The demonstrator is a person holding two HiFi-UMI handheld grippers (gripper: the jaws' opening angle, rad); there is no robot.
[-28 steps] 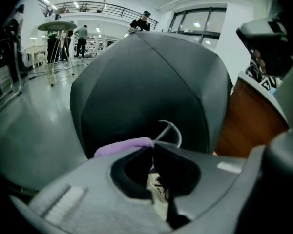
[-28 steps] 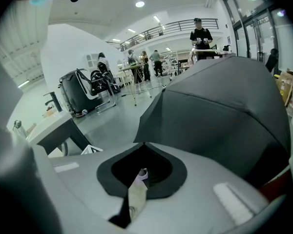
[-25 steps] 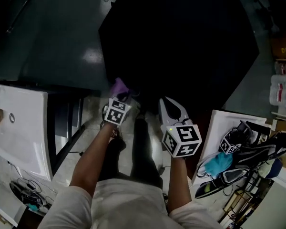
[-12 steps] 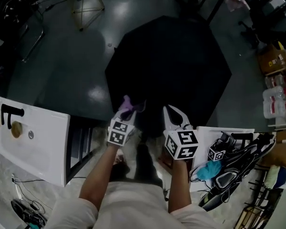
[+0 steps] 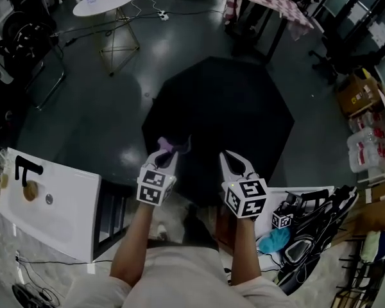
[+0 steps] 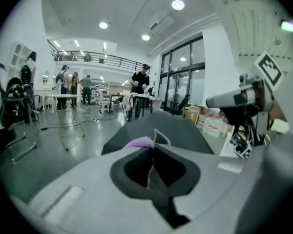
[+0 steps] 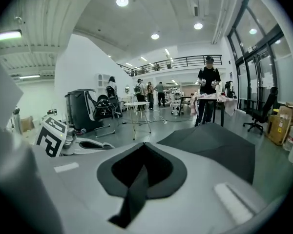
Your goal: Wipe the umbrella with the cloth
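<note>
Purple cloth (image 5: 167, 144) pinched in closed jaws of left gripper (image 5: 165, 153), at near edge of black umbrella (image 5: 224, 108). Umbrella canopy spread open on dark floor (image 5: 102, 120). Right gripper (image 5: 233, 161) alongside at same edge, jaws together, nothing between.

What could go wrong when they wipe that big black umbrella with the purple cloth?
The left gripper pinches only a small bit of the cloth at its tips, so it may slip out once it drags on fabric. The umbrella lies open on the shiny floor with nothing holding it; the right gripper is shut and empty, so a push might slide or tip it.
</note>
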